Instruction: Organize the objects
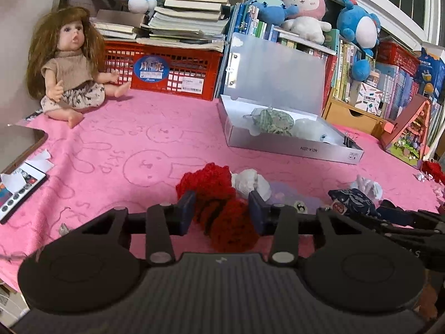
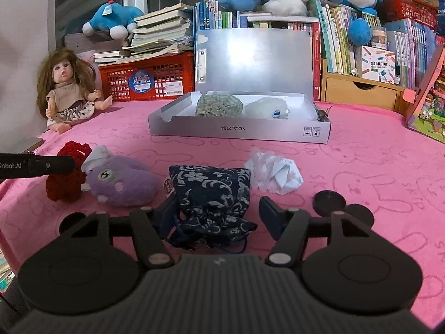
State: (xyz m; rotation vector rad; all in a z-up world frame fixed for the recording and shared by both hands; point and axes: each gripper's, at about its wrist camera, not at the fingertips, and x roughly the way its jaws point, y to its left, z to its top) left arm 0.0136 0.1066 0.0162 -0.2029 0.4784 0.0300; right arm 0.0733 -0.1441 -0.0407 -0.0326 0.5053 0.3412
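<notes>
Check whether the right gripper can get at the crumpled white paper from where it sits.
Probably yes. The right gripper stands open around the navy floral pouch, and the crumpled white paper lies just beyond its right jaw on bare pink cloth, nothing between.

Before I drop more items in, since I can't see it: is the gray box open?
Open. The gray box has its lid standing upright behind, with two soft items visible inside.

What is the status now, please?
Left tongs open around red knitted yarn piece. Right tongs open around dark blue floral pouch. Open grey box ahead, path unobstructed.
</notes>
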